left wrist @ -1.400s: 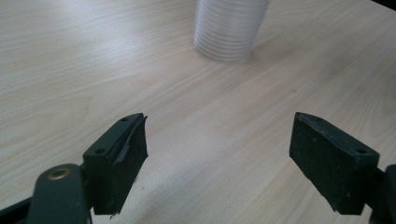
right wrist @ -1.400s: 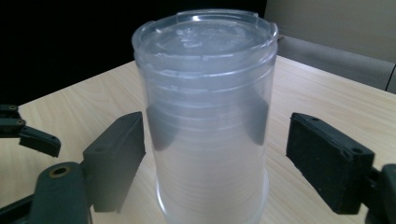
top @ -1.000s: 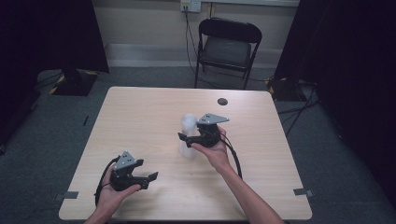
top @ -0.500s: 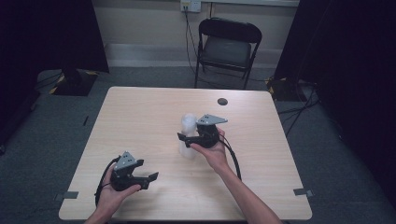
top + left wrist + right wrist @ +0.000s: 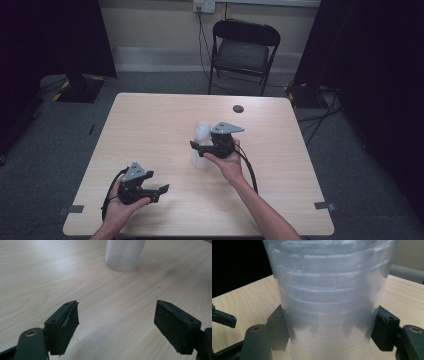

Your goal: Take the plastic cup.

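Stacked clear plastic cups [image 5: 201, 142] stand upright near the middle of the light wooden worktop [image 5: 150, 130], and the right gripper [image 5: 200, 147] has its jaws set around the stack low down, one on each side. Its jaws have just been closing with the stack between them; in the right gripper view the stacked cups [image 5: 329, 297] rise between the two black jaws, which lie right against the ribbed walls, though whether the pads press hard cannot be told through the cloudy plastic. The right hand [image 5: 227, 160] grasps the gripper from the person's side, its cable trailing back along the forearm. Well apart, toward the near left corner of the worktop, the left gripper [image 5: 161, 190] rests in the left hand [image 5: 120, 207] with its jaws wide and nothing between them. In the left gripper view the foot of the stack [image 5: 123, 255] stands farther off on the bare wood. A small dark disc [image 5: 238, 108] lies near the far edge, and a black folding chair [image 5: 242, 50] stands beyond.
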